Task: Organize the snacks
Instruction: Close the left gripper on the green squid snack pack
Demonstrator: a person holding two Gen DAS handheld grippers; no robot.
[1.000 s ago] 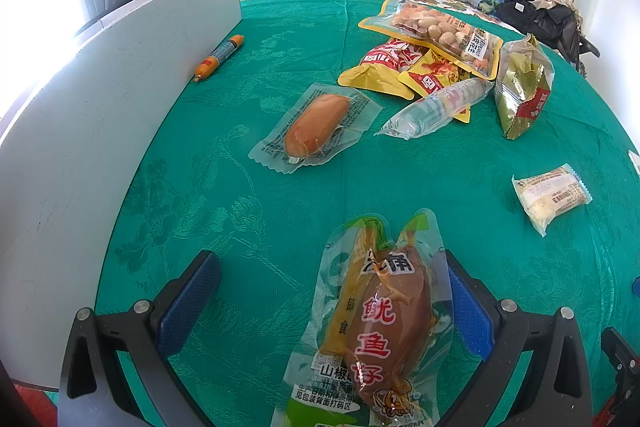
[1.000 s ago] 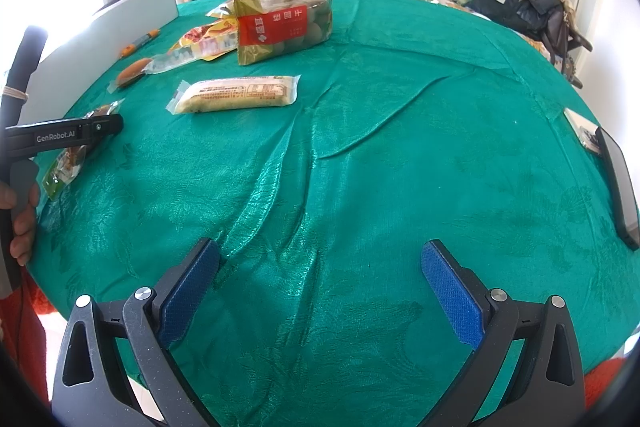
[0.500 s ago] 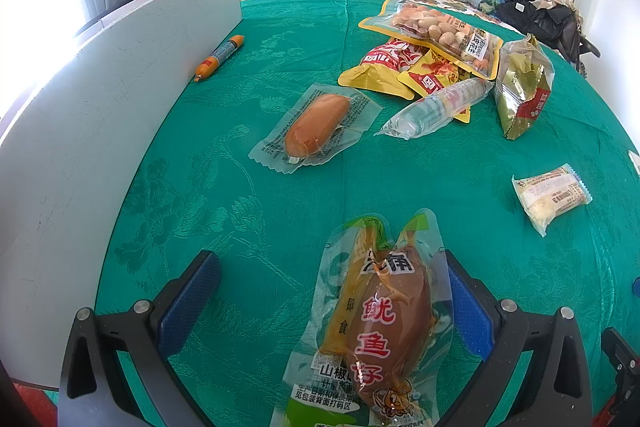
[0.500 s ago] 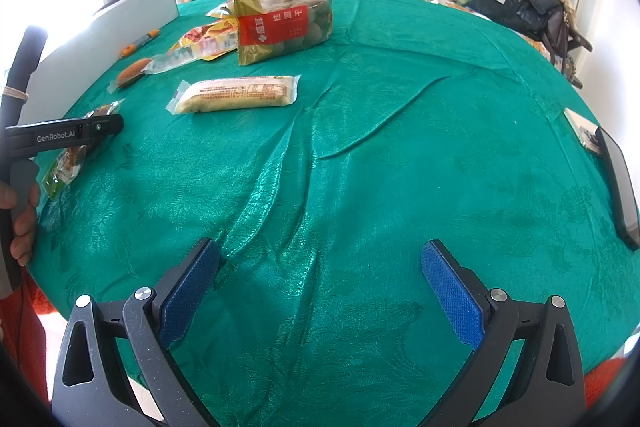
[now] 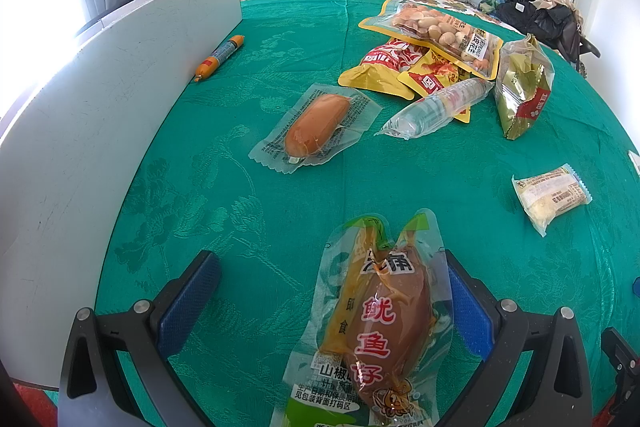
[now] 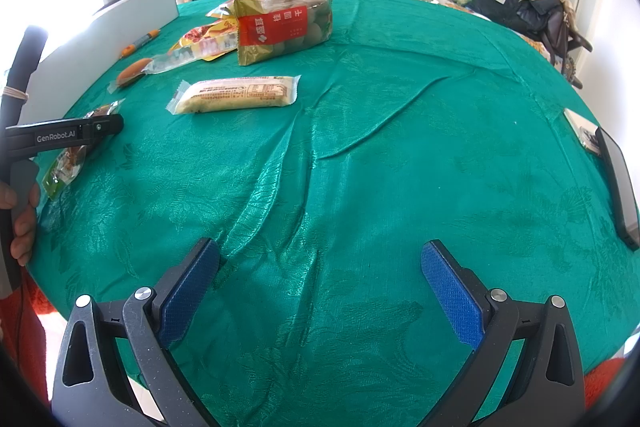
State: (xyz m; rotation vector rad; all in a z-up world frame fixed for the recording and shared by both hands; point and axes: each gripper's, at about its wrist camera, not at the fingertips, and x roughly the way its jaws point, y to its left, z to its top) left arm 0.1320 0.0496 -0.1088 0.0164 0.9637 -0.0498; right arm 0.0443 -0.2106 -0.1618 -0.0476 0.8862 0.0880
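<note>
Nothing has moved since the earlier frames | left gripper (image 5: pixel 332 301) spread wide, squid snack pouch (image 5: pixel 378 323) lying between its fingers against the right pad | right gripper (image 6: pixel 318 287) spread over bare green tablecloth (image 6: pixel 380 167) | ahead: sausage pack (image 5: pixel 316 127), cake bar (image 5: pixel 552 193), white board (image 5: pixel 100 115) on the left

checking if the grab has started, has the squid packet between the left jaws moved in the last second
No. The squid packet lies in the same spot on the green cloth, at the same distance from the white board as before.
</note>
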